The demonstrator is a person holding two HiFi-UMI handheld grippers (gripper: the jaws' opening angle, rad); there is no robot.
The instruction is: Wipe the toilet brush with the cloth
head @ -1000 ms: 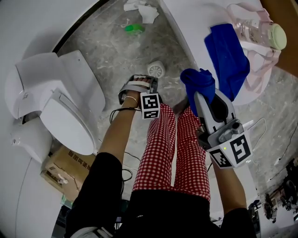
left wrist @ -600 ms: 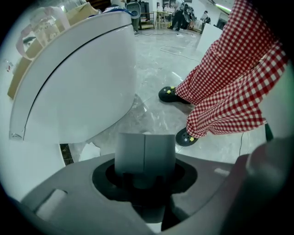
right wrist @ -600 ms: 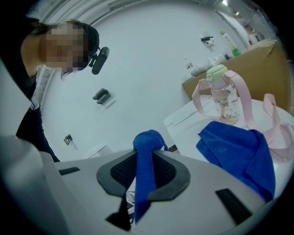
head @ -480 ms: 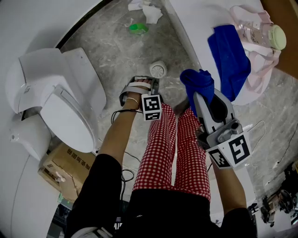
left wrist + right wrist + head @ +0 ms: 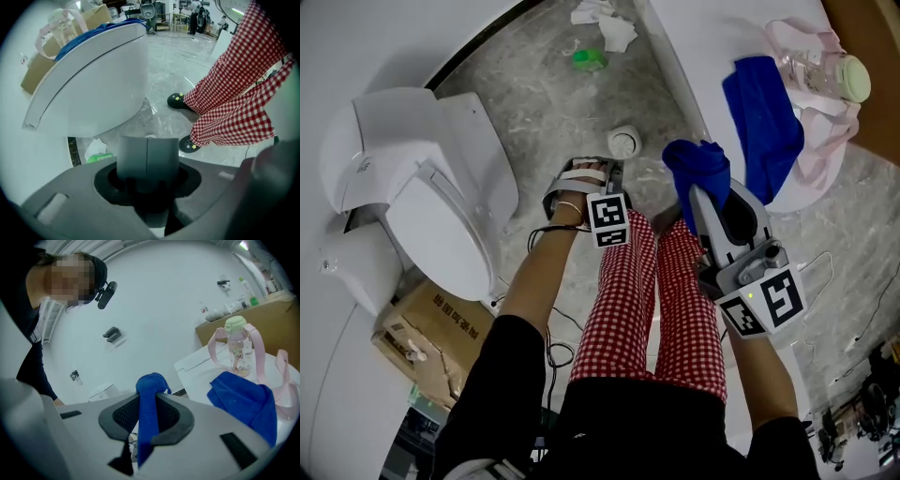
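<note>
My left gripper (image 5: pixel 581 180) points straight down beside the person's red-checked legs. In the left gripper view its jaws (image 5: pixel 147 168) are shut on the toilet brush's thick grey handle (image 5: pixel 147 154). The brush head is hidden below. A small round white pot (image 5: pixel 624 142) stands on the floor just beyond. My right gripper (image 5: pixel 703 192) is held level and is shut on a bunched blue cloth (image 5: pixel 698 167). In the right gripper view that cloth (image 5: pixel 149 394) stands up between the jaws (image 5: pixel 147 416). The cloth and the brush are apart.
A white toilet (image 5: pixel 422 197) with its lid down stands at the left, with a cardboard box (image 5: pixel 431 328) beside it. On the white counter (image 5: pixel 694 56) at the right lie a second blue cloth (image 5: pixel 764 112) and a pink-strapped bottle (image 5: pixel 825 70). A green object (image 5: pixel 591 58) and paper scraps lie on the floor.
The left gripper has risen a little with the grey handle in it. The right gripper keeps the blue cloth and has hardly moved. The head view has shifted slightly.
</note>
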